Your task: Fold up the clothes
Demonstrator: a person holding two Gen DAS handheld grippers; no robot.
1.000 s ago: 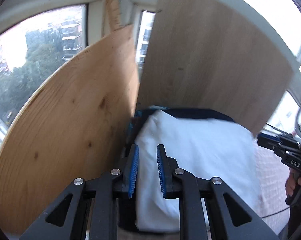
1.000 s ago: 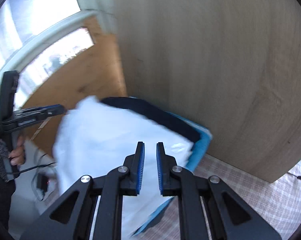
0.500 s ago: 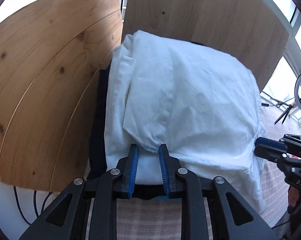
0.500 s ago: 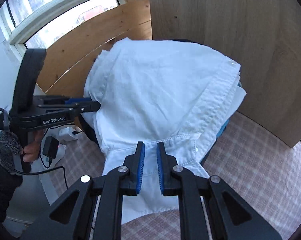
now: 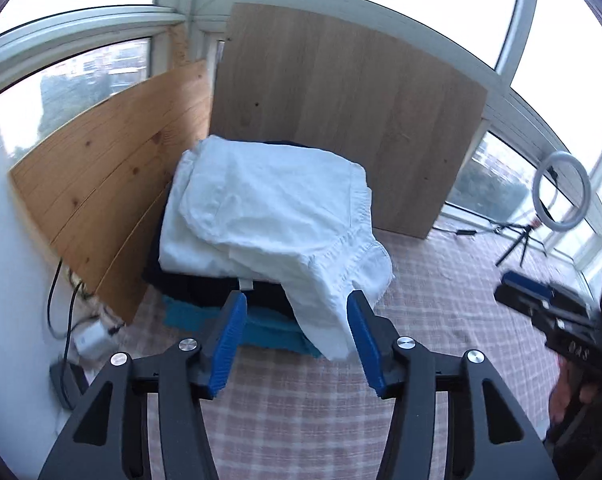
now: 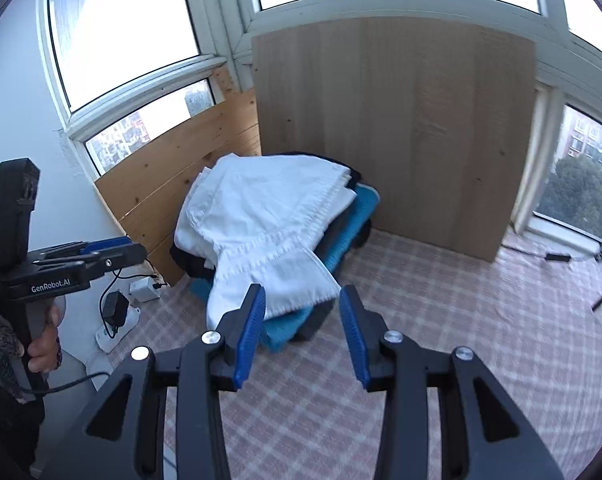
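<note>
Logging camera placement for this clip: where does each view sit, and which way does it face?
Left wrist: on the left gripper, looking forward and down at the white garment atop the stack; jaws open, just opened, gripping nothing; right gripper at the right edge.
Right wrist: on the right gripper, same aim; jaws just opened, nothing between; left gripper and hand at left.
Shared: garment, wooden boards, checked cloth.

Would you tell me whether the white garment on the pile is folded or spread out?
Folded. The white garment lies doubled in layers on top of the dark and blue clothes, with one flap drooping over the pile's front edge.
</note>
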